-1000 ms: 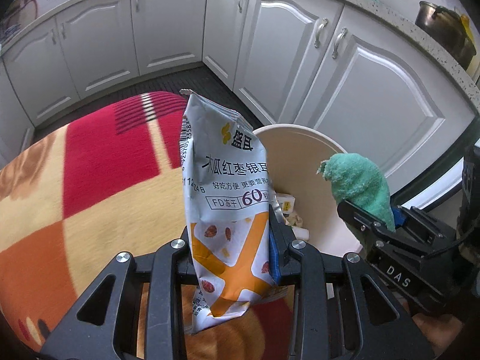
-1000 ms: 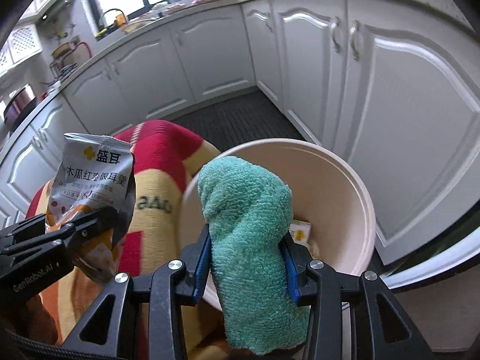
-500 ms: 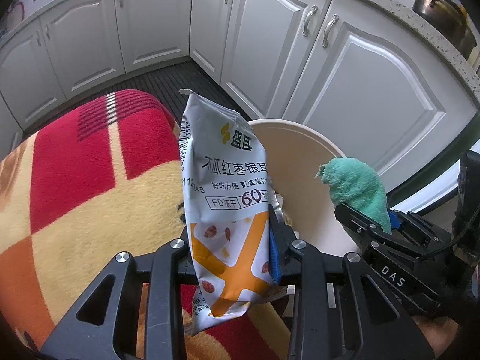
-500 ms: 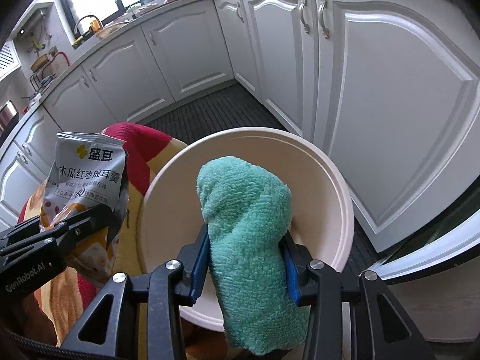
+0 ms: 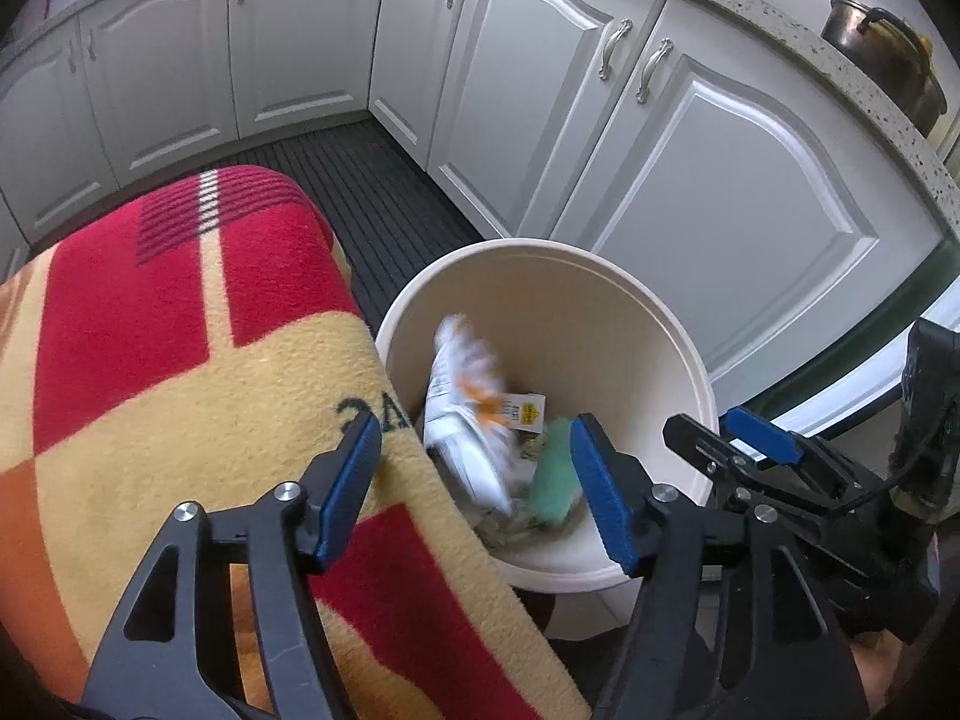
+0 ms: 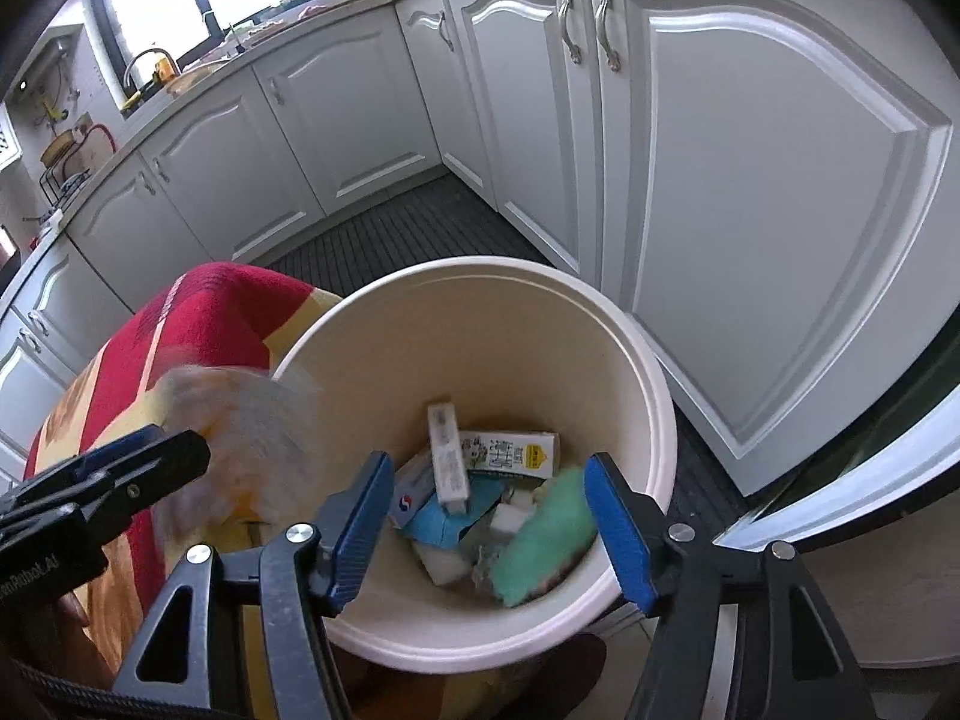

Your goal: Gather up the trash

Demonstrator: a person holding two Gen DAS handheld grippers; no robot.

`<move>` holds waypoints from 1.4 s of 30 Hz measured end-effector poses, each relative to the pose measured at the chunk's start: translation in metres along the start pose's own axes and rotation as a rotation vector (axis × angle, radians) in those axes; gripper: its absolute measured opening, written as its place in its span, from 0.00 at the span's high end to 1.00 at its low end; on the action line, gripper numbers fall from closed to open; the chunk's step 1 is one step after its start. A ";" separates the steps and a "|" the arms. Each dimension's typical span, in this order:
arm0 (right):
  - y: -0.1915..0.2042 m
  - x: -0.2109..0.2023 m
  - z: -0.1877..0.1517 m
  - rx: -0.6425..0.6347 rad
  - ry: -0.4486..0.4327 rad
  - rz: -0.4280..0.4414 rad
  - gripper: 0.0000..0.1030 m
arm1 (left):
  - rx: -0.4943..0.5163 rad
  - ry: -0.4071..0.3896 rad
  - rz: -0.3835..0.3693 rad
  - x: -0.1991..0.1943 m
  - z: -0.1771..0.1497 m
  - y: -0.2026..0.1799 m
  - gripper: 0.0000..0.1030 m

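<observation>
Below both grippers stands a cream trash bin [image 5: 678, 348] [image 6: 654, 384]. My left gripper [image 5: 477, 498] hangs over its near left rim with its jaws opening and nothing between the blue pads. A silver and orange snack bag [image 5: 465, 420], blurred, is falling into the bin; from the right wrist it is a pale smear [image 6: 240, 420] beside the left gripper [image 6: 174, 459]. My right gripper [image 6: 489, 531] [image 5: 708, 429] is over the bin too, jaws opening, nothing held. A green cloth [image 6: 540, 546] [image 5: 552, 474] drops among cartons [image 6: 510, 450].
A red, yellow and orange blanket [image 5: 180, 360] covers a rounded surface against the bin's left side. White cabinet doors [image 5: 720, 192] curve round behind, with a dark ribbed floor mat [image 5: 372, 192] in front. A metal pot [image 5: 882, 60] sits on the counter.
Both grippers have opened. The snack bag has left the left gripper and the green cloth the right one; both are dropping into the bin.
</observation>
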State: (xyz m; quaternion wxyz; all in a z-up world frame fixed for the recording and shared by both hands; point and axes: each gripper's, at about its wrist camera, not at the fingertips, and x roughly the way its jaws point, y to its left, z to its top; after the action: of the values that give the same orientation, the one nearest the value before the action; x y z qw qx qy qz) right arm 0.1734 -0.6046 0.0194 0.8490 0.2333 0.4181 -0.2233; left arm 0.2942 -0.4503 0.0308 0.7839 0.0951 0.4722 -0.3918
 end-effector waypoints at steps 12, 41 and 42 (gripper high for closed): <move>0.028 -0.021 -0.020 -0.056 -0.049 -0.016 0.31 | 0.004 -0.118 0.160 -0.043 -0.016 0.014 0.35; 0.104 -0.214 -0.060 -0.141 -0.504 -0.073 0.03 | 0.015 -0.589 0.230 -0.226 -0.088 0.023 0.14; 0.105 -0.218 -0.061 -0.139 -0.515 -0.069 0.02 | 0.016 -0.594 0.231 -0.227 -0.089 0.022 0.14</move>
State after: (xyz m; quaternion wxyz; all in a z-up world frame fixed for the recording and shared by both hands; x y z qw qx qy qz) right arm 0.0762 -0.4459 0.1859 0.9333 0.0955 0.2104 -0.2748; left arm 0.1943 -0.2697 0.1632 0.9261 0.0360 0.2056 -0.3144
